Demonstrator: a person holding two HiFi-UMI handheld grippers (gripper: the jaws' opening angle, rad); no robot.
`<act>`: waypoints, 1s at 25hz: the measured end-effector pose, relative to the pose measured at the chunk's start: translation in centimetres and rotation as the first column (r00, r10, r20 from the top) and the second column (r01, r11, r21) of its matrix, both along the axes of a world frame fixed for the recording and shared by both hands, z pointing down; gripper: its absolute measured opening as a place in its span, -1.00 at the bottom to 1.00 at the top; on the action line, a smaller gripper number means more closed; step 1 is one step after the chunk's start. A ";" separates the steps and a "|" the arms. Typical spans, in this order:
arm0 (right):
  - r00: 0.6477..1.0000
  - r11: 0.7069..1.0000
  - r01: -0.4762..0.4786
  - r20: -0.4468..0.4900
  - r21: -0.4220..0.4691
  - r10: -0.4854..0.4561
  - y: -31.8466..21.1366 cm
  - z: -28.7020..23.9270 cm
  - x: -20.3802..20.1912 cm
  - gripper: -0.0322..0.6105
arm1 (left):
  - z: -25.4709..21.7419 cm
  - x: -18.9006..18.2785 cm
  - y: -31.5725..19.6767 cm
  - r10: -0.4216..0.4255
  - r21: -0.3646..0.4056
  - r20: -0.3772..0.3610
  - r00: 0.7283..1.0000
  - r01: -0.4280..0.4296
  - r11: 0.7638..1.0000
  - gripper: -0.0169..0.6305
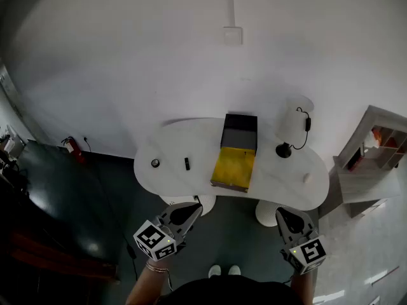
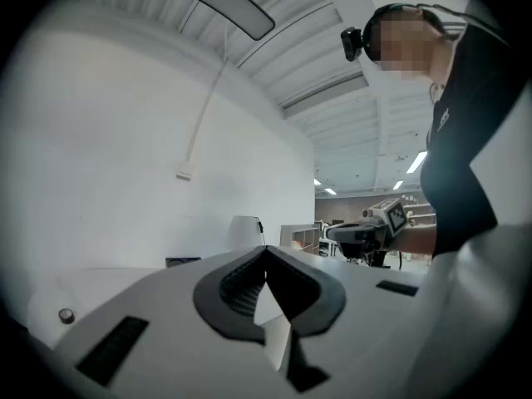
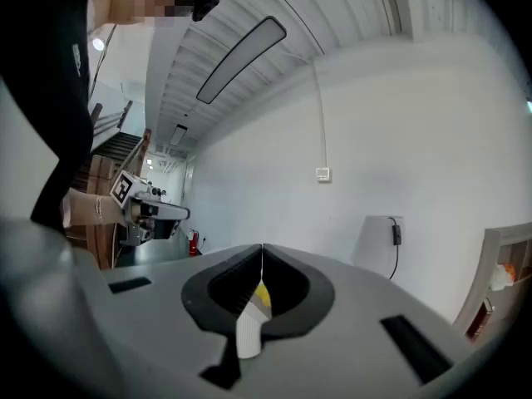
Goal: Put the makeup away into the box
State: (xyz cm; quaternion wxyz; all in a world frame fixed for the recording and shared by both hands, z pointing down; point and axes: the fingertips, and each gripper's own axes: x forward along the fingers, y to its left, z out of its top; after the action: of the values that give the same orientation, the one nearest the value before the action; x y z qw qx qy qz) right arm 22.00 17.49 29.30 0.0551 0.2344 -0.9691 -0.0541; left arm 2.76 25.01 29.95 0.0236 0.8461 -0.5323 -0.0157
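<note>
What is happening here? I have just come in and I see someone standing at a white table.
A person stands in front of the white table with a left tool and a right tool. Both tools are shut, hold nothing and are short of the table edge. On the table an open box with a yellow inside waits. To its left lie a small round item and a small dark item, not yet picked up. A lamp stands to the box's right.
</note>
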 end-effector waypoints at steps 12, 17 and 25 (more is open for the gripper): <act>0.998 0.999 0.000 -0.061 -0.043 -0.002 1.2 1.6 0.7 -0.84 | 0.8 -1.0 0.5 -0.104 0.009 0.003 0.995 0.104 0.995 -0.91; 0.999 0.998 0.006 -0.046 -0.059 -0.008 1.5 1.7 0.5 -0.84 | 0.9 -0.5 0.6 -0.107 0.005 -0.003 0.994 0.107 0.994 -0.91; 1.000 0.997 -0.002 -0.021 -0.081 0.000 2.3 1.5 0.0 -0.84 | 2.0 0.5 1.4 -0.082 -0.042 -0.022 0.996 0.081 0.996 -0.91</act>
State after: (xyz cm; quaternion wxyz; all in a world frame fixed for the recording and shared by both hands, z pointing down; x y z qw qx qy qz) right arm 22.03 19.79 30.84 0.0745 0.2319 -0.9697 -0.0174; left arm 3.22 26.46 31.92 0.0465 0.8228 -0.5662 -0.0157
